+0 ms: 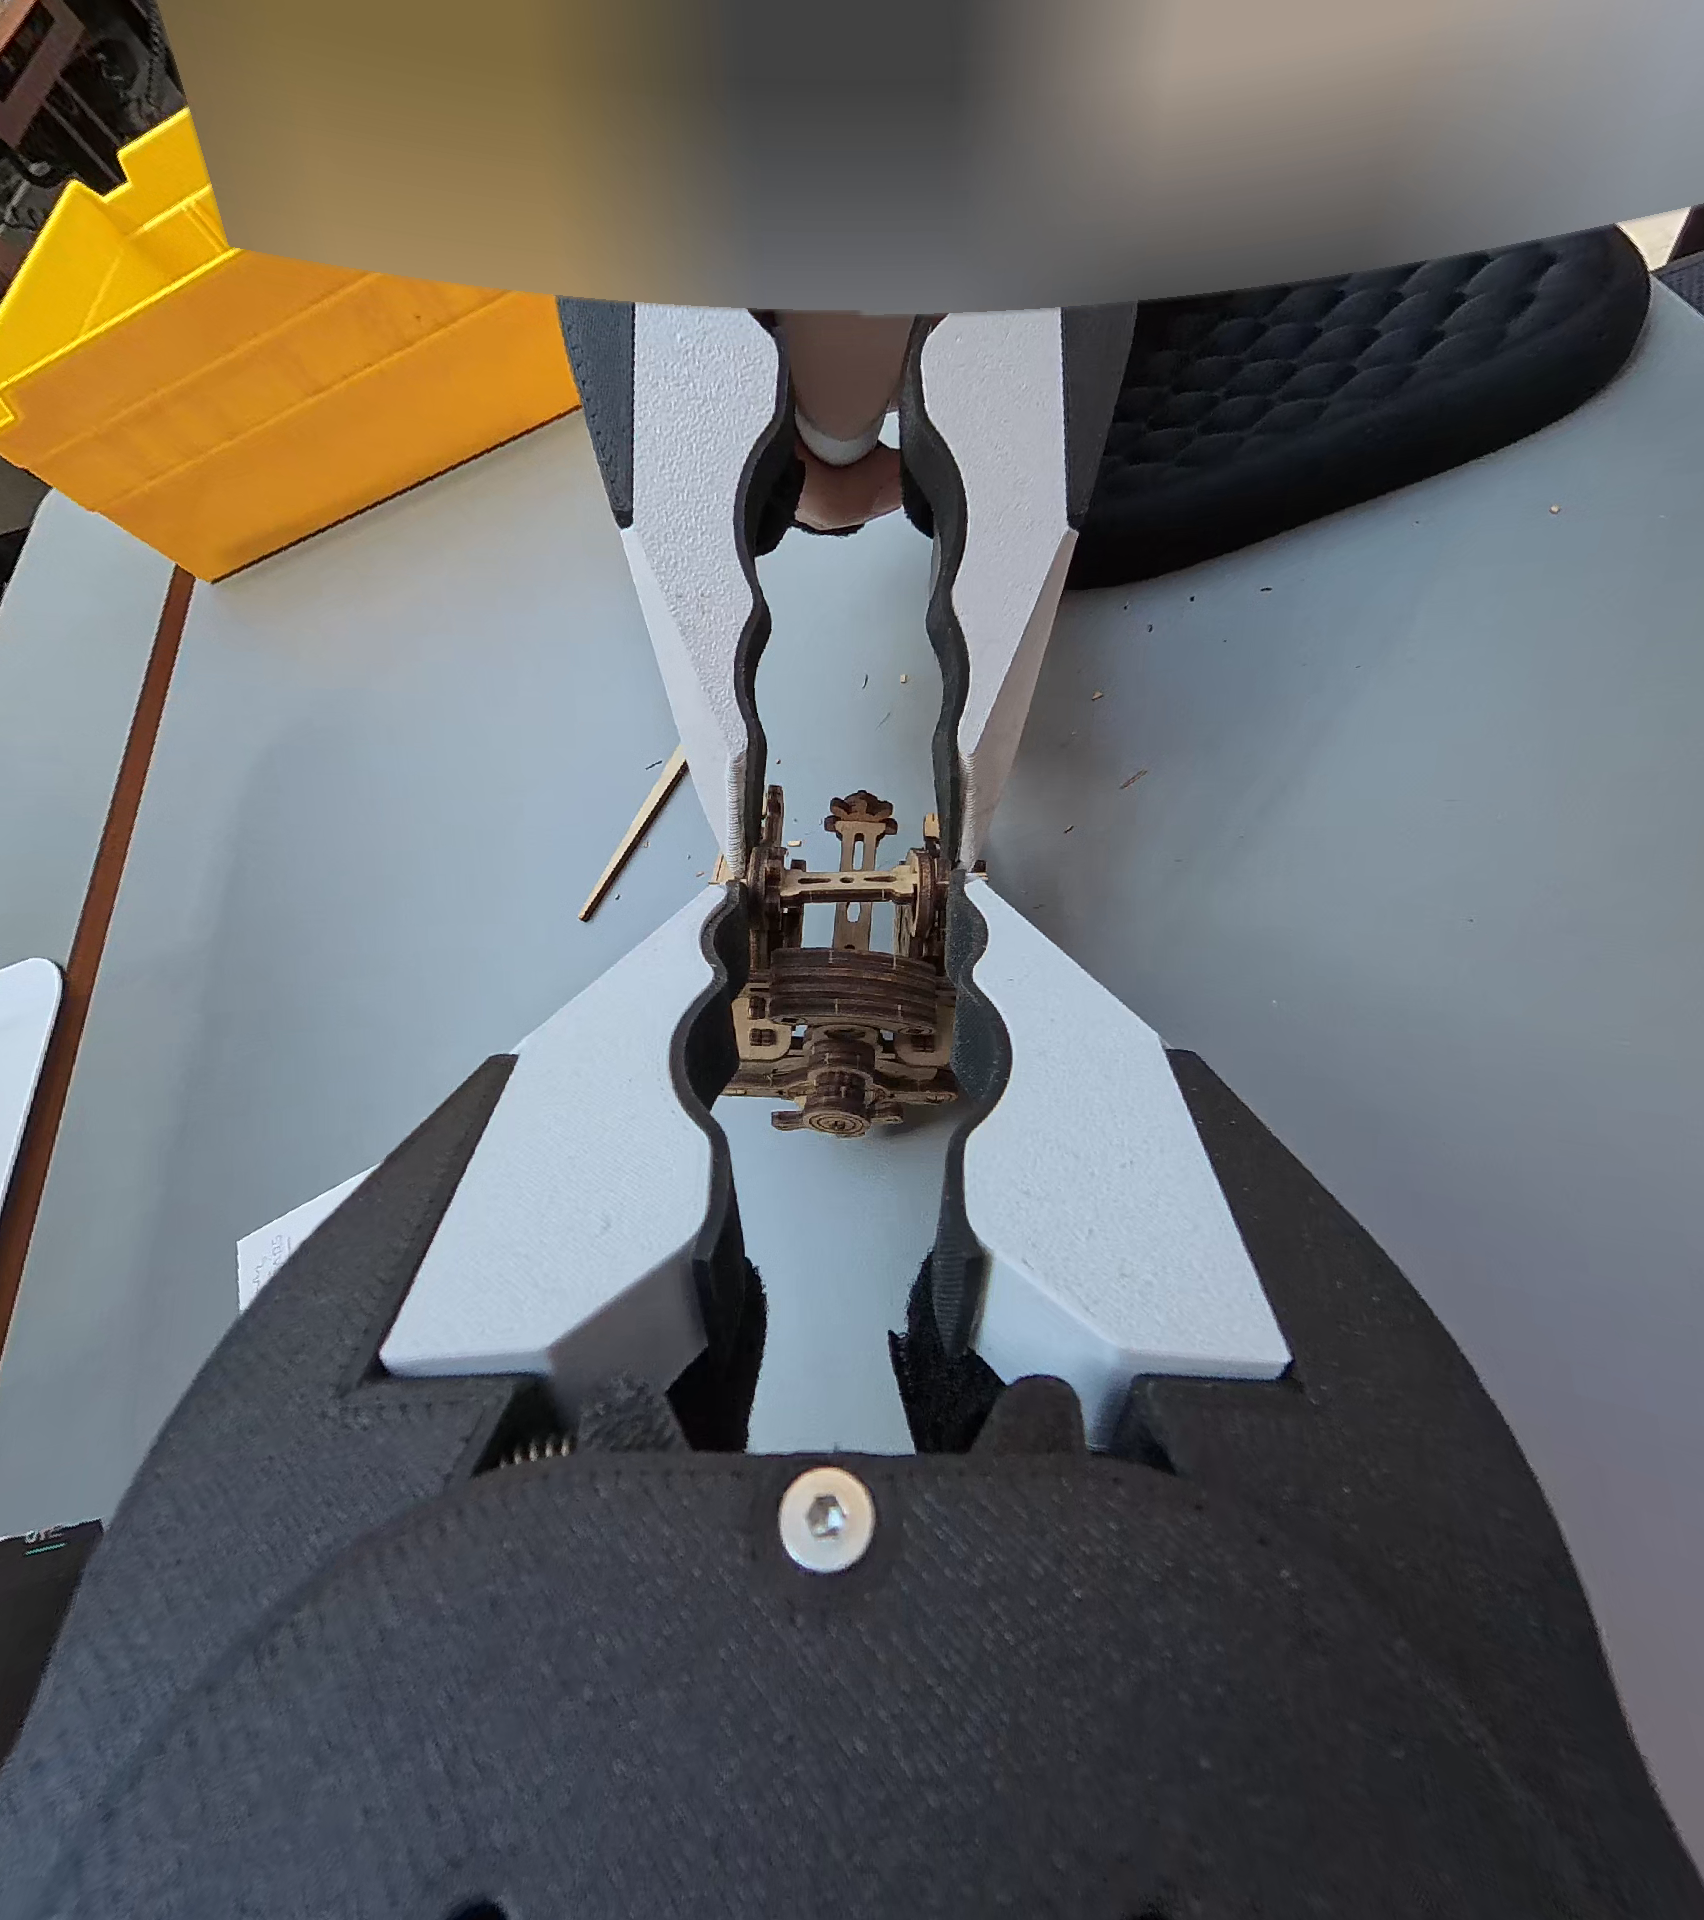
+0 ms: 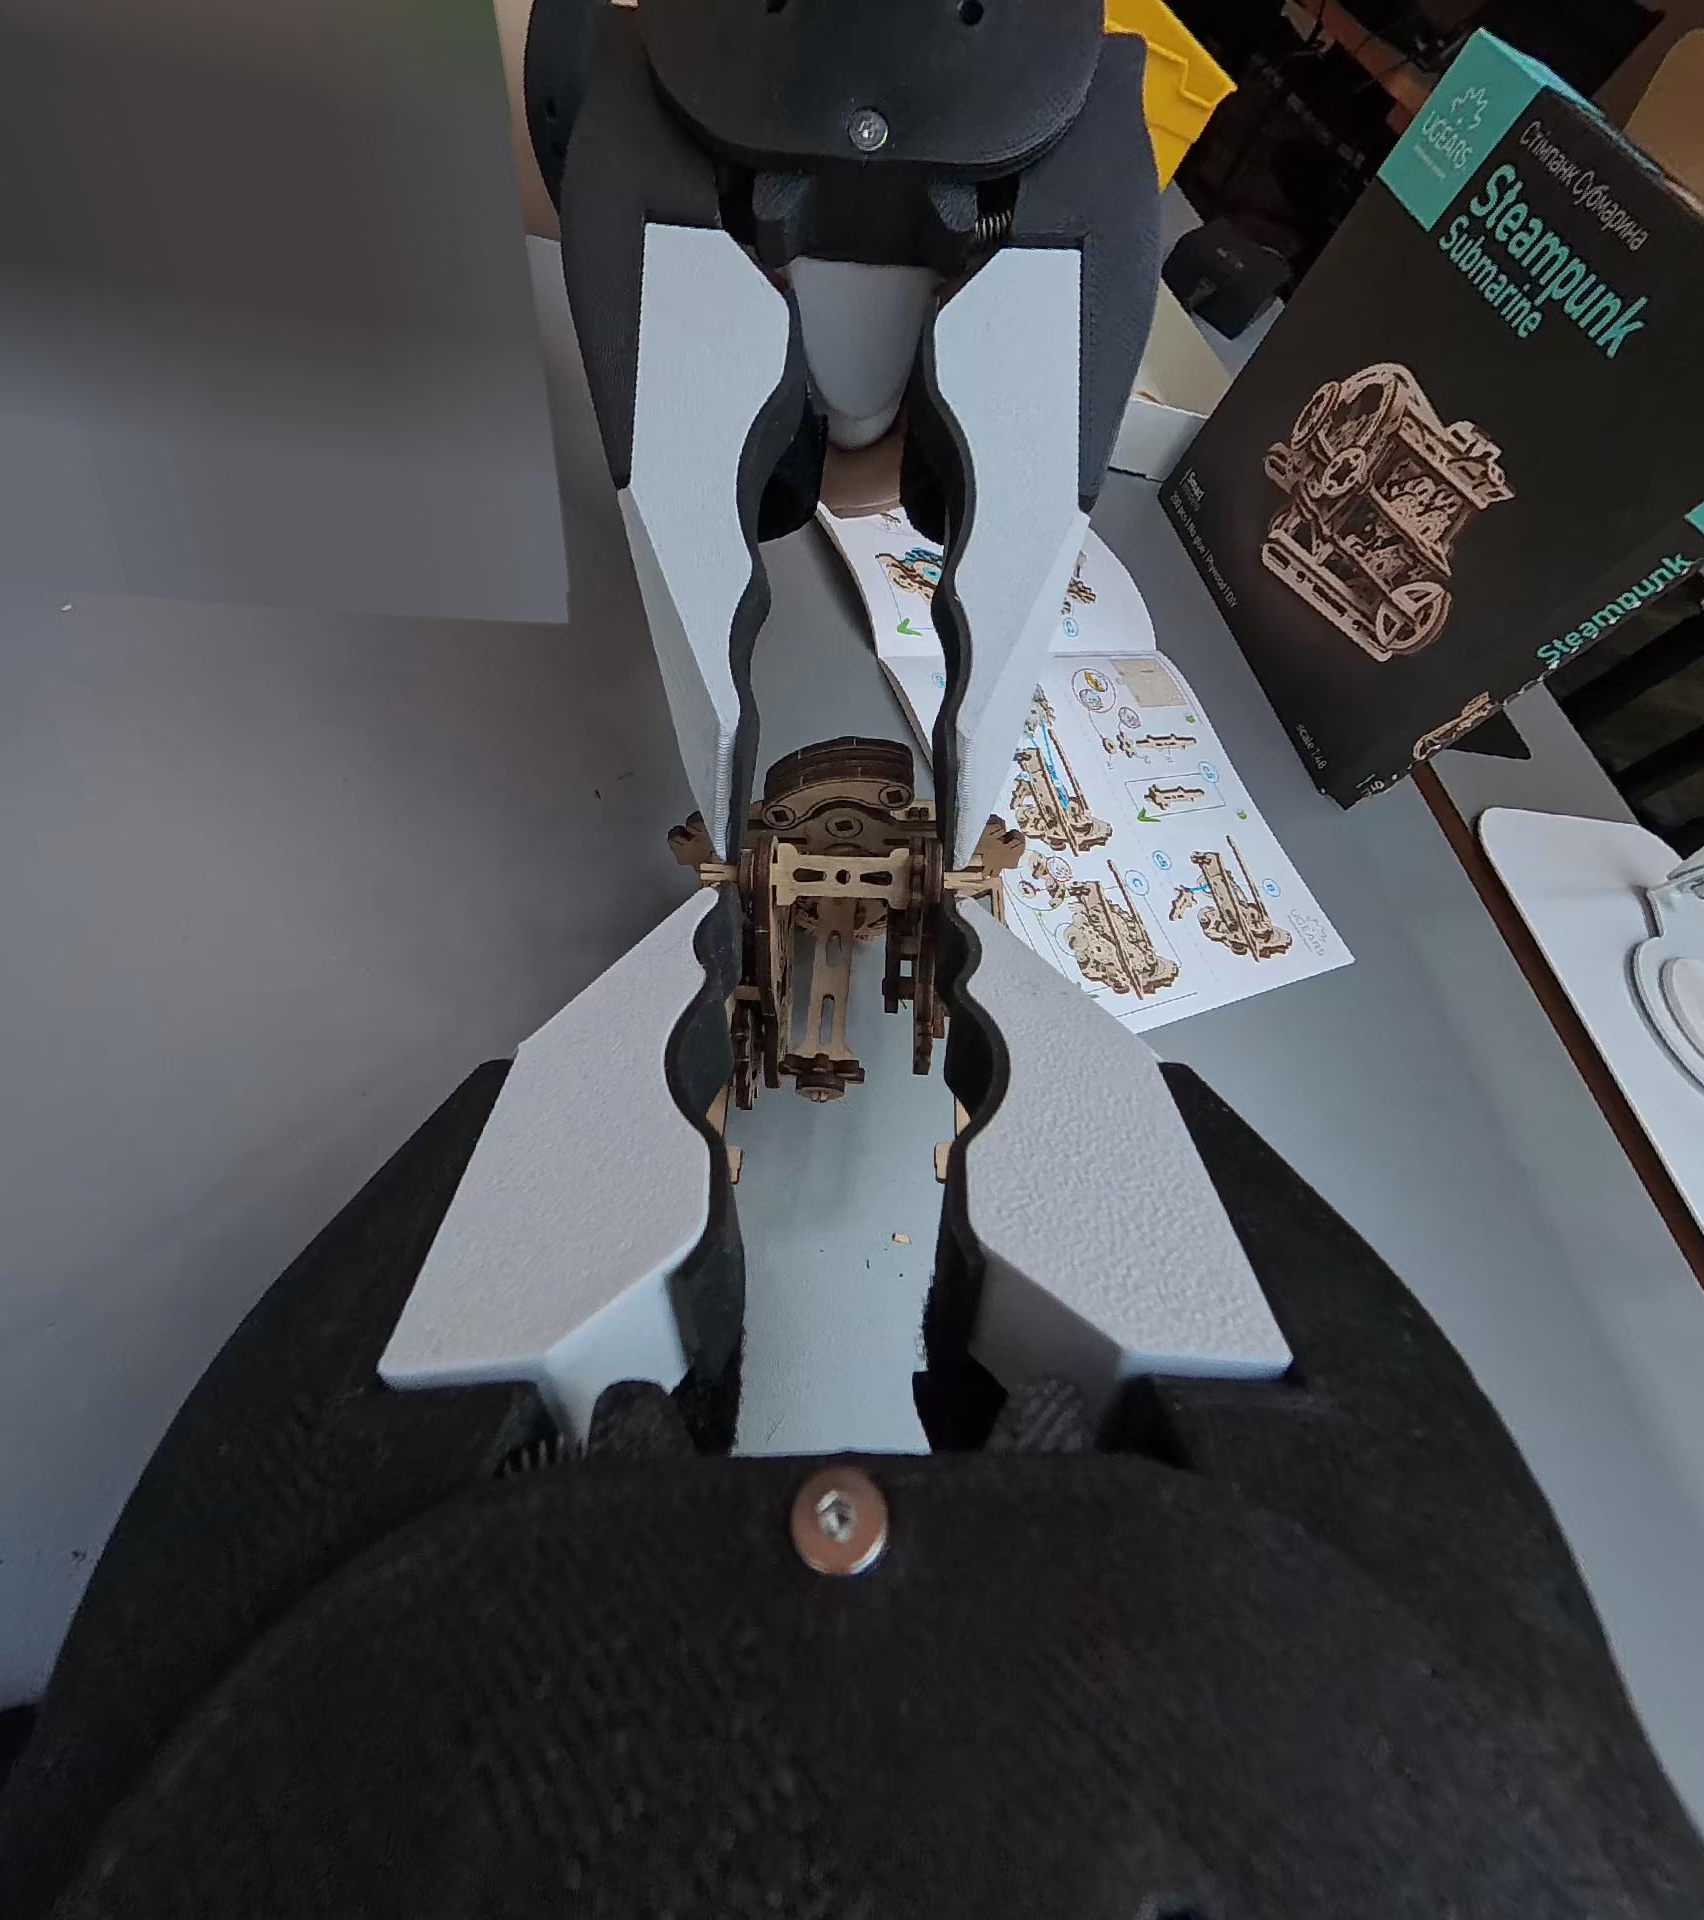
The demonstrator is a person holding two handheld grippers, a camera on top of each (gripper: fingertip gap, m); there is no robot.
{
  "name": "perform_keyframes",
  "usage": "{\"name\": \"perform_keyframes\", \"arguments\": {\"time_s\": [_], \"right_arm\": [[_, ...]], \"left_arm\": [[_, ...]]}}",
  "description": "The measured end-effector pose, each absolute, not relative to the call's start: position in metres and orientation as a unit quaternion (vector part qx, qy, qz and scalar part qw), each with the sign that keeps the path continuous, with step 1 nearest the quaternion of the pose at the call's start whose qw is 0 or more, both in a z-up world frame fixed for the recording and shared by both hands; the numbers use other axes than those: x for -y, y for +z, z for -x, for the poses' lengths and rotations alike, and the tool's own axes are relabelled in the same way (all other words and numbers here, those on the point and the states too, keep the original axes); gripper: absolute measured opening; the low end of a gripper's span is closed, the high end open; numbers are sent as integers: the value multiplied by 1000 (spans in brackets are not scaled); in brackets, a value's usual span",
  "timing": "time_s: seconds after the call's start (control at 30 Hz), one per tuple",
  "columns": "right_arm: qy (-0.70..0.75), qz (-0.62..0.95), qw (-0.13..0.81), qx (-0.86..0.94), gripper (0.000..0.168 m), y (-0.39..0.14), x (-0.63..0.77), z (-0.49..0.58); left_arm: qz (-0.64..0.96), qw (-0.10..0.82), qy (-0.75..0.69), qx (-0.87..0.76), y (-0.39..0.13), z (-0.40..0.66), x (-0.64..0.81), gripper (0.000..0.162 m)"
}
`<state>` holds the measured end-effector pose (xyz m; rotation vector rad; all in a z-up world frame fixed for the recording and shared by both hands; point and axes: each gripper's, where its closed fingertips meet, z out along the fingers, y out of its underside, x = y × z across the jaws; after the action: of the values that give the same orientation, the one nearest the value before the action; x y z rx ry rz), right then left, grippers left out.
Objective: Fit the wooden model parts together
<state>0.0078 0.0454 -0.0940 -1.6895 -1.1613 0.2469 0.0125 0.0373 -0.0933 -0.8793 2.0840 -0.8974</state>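
Observation:
A small wooden model (image 1: 843,987) with gears and a stacked disc part sits low over the grey table (image 1: 1347,987), between both grippers. My left gripper (image 1: 848,914) is shut on its two sides, at the end with the stacked discs. My right gripper (image 1: 853,826) comes in from the opposite side, tip to tip with the left. In the right wrist view my right gripper (image 2: 837,920) is shut on the model (image 2: 832,894) at its frame end. There the left gripper (image 2: 843,821) holds the far end. A thin cross-axle sticks out on both sides.
A yellow bin (image 1: 235,395) stands at the far left and a black quilted cushion (image 1: 1347,416) at the far right. A thin wooden stick (image 1: 635,842) and chips lie by the model. An instruction sheet (image 2: 1170,852), the kit box (image 2: 1430,436) and a white lamp base (image 2: 1679,1018) lie to the right. My two grippers' fingertips are within a few centimetres of each other.

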Motion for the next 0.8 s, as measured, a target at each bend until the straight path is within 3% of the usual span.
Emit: {"name": "perform_keyframes", "arguments": {"time_s": [0.8], "right_arm": [[85,722,487,484,34,-99,-45,-9]], "left_arm": [[331,340,-339,-812,-97,-13,-36,36]]}}
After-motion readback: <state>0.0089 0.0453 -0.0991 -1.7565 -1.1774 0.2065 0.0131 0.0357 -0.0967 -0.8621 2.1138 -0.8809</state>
